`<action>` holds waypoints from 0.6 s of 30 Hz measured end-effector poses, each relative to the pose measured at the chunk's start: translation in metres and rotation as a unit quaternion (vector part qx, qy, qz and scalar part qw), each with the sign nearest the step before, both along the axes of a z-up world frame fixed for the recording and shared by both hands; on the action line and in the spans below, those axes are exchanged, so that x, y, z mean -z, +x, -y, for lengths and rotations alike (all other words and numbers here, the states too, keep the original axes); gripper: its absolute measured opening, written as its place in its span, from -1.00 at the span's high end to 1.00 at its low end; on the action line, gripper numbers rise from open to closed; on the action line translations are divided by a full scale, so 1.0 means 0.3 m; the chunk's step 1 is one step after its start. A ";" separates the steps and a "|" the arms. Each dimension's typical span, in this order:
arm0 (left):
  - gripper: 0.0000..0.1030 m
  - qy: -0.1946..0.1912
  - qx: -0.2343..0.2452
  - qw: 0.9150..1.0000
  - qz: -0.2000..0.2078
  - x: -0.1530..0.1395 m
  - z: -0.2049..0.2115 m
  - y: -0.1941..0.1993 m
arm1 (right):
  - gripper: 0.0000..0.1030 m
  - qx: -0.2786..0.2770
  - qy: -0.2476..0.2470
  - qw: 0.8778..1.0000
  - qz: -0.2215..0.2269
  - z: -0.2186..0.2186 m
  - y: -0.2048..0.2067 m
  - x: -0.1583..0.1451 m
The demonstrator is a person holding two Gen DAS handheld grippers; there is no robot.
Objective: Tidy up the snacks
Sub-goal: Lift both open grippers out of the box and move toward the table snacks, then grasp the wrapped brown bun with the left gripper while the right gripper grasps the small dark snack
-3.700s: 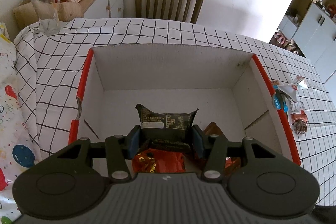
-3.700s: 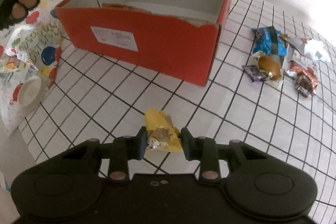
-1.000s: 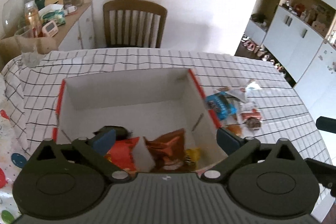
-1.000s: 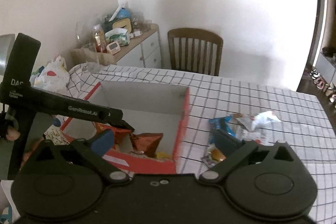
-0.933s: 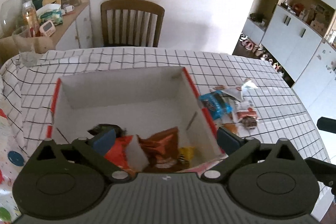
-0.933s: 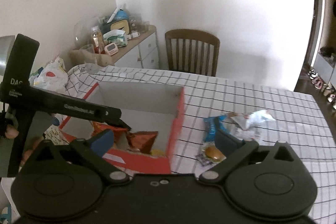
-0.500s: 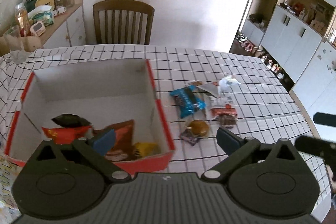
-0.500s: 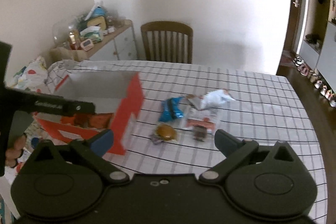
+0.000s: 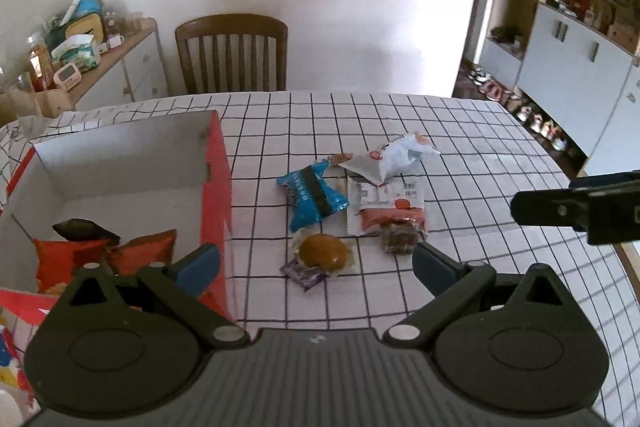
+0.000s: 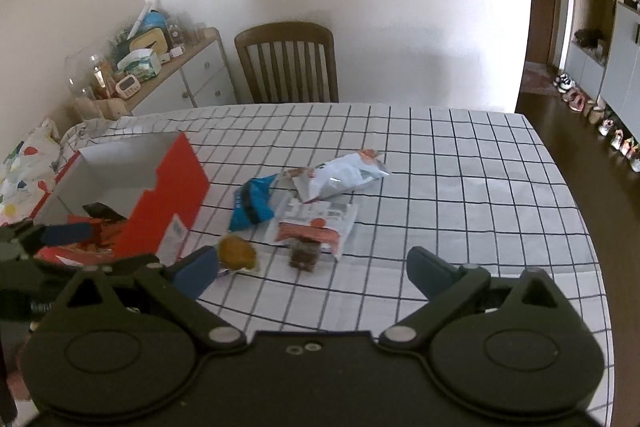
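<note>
Left wrist view has the left gripper [image 9: 316, 265] spread wide and empty above the table [image 9: 480, 147]; the bun [image 9: 323, 251] lies between its fingertips, the blue pack [image 9: 312, 195] and white pack [image 9: 390, 157] beyond it, the box [image 9: 216, 163] off its left finger. Right wrist view shows the right gripper [image 10: 312, 269] also wide and empty, the brown snack [image 10: 305, 254] between its fingertips and the bun [image 10: 237, 251] touching its left pad in the view.
</note>
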State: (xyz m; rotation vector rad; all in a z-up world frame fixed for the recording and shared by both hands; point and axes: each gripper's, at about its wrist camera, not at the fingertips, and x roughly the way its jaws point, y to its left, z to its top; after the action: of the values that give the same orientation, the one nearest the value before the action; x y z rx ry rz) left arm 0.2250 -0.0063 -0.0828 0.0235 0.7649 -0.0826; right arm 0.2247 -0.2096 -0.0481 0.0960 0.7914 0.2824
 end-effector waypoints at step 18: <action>-0.99 0.076 -0.022 0.997 -0.013 0.227 0.144 0.155 | -0.57 0.005 0.069 0.987 -0.146 0.021 0.272 0.196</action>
State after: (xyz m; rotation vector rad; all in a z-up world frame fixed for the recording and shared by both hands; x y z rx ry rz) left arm 0.2714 -0.0495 -0.1510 0.1495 0.7959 0.0169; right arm 0.3063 -0.2157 -0.1068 0.2762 1.0618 0.3165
